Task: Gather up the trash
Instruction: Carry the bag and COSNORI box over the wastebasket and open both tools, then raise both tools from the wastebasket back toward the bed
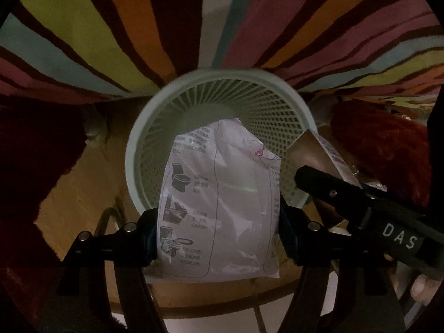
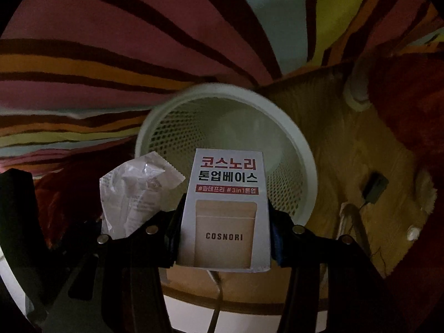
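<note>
From my left wrist I count one white wrapper point(image 1: 219, 199), one mesh bin point(image 1: 219, 127) and one other gripper coming in from the right. My left gripper point(image 1: 219, 238) is clamped on the wrapper: the two fingers press its left and right edges, and the wrapper stands up between them, its top reaching over the bin's mouth. It is a thin, creased, translucent-white packet printed with three small toilet pictures down its left side and grey text beside them. The bin is pale, round, with perforated walls, lying tipped so that I look into its opening; it rests against a striped rug point(image 1: 83, 27) of many colours. My right gripper point(image 1: 313, 177) shows as a dark arm at the right, with the edge of a box at its tip, just beside the bin's rim.

From my right wrist I count one box point(image 2: 226, 211), one wrapper point(image 2: 138, 194) and the same one bin point(image 2: 302, 149). My right gripper point(image 2: 226, 238) is closed on the box, one finger on each side of it, low down. The box stands upright between them in front of the bin's mouth. It is white, with red and black Korean lettering, a tan pouch picture and the word COSNORI. The crumpled wrapper hangs at the left of the box, held by the left gripper's dark frame.
</note>
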`<state>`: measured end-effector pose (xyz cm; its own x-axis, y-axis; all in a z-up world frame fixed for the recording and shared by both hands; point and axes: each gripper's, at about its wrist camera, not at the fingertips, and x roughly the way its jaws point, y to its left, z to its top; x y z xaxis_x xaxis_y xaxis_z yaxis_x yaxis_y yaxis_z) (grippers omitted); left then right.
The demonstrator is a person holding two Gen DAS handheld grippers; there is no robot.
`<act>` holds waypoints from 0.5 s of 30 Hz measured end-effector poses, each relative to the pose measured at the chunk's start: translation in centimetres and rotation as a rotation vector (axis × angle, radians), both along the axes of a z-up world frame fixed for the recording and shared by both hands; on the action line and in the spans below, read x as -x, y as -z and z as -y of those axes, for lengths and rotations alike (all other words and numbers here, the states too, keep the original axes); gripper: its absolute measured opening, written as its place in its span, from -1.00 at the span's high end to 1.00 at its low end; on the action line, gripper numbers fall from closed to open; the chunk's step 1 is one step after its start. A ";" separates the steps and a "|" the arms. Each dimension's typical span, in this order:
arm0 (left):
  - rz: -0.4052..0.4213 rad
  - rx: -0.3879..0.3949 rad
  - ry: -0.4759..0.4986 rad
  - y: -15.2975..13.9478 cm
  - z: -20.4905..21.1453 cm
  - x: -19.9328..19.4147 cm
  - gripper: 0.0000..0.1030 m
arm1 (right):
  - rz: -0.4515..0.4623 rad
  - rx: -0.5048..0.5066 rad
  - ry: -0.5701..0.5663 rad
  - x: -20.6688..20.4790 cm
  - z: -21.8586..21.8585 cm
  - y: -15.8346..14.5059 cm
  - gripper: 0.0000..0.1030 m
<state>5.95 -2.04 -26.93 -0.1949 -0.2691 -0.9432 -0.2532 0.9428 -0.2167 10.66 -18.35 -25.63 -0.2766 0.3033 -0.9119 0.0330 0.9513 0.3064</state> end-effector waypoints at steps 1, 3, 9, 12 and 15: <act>-0.013 0.007 -0.008 0.4 -0.1 -0.1 -0.31 | -0.013 -0.002 0.009 0.1 0.1 0.2 0.08; -0.035 0.018 -0.022 1.1 -0.1 -0.1 -0.33 | -0.043 -0.009 0.041 0.1 0.3 1.1 0.06; -0.092 0.019 -0.073 2.8 -0.4 -0.1 -0.70 | -0.078 0.021 0.141 0.1 1.8 1.9 -0.74; -0.091 0.019 -0.095 2.6 -0.9 -0.1 -0.70 | -0.077 0.021 0.155 0.0 1.8 1.9 -0.74; -0.072 0.010 -0.096 2.0 -1.1 -0.1 -0.70 | -0.070 0.028 0.151 -0.1 1.6 1.7 -0.74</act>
